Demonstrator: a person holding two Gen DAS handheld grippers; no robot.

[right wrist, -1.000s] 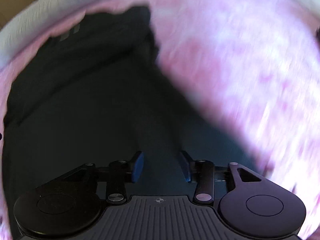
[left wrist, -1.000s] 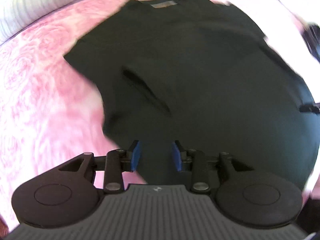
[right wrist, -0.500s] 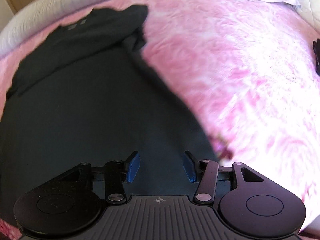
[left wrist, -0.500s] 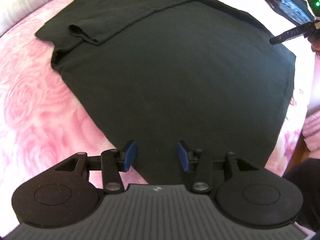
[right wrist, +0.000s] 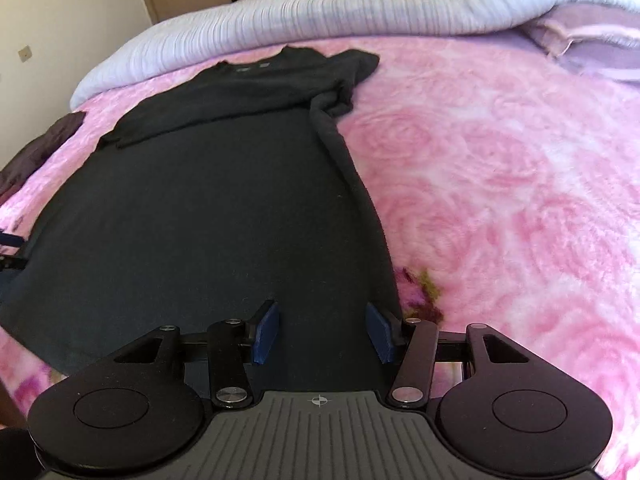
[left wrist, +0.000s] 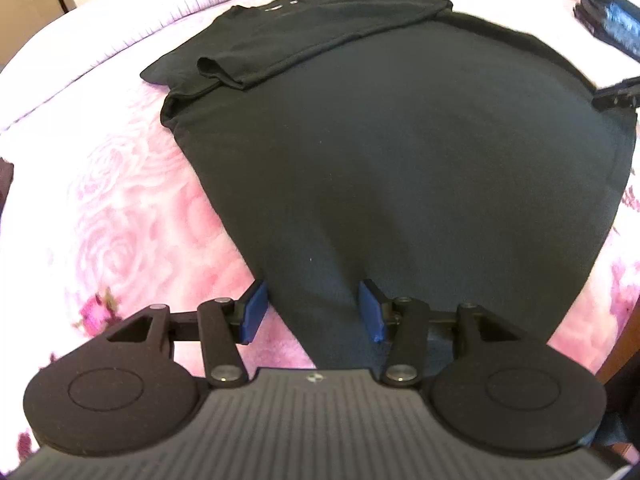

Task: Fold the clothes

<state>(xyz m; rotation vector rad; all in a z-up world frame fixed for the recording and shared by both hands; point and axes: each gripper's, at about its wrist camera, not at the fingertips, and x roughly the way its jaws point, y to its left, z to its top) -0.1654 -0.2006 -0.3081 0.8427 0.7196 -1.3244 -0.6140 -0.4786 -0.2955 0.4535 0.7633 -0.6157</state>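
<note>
Black T-shirt (left wrist: 400, 168) spread flat on the pink rose bedspread (left wrist: 112, 208), collar at the far end, hem at the near end under both cameras. Long axis running near-to-far, straight out along the fingers of both tongs.

Sleeves folded in across the chest: a band of doubled cloth (left wrist: 304, 40) lying over the far third (left sleeve cuff showing in the left view). Right side edge rolled into a slight ridge (right wrist: 348, 160) in the right view.

Left tongs (left wrist: 312, 310): released, blue pads wide apart, nothing between them, poised over the near-left hem corner, left pad out over bedspread. Right tongs (right wrist: 324, 330): likewise released and empty, over the near-right hem corner, right pad at the shirt's side edge.

Each corner nearest to its own side's tongs, so no crossing needed. Probably a hem-to-collar fold next, carried away along that axis; equally consistent with hem just laid down after straightening.

Folded dark pile (left wrist: 612, 20) far right on the bed, well apart.
</note>
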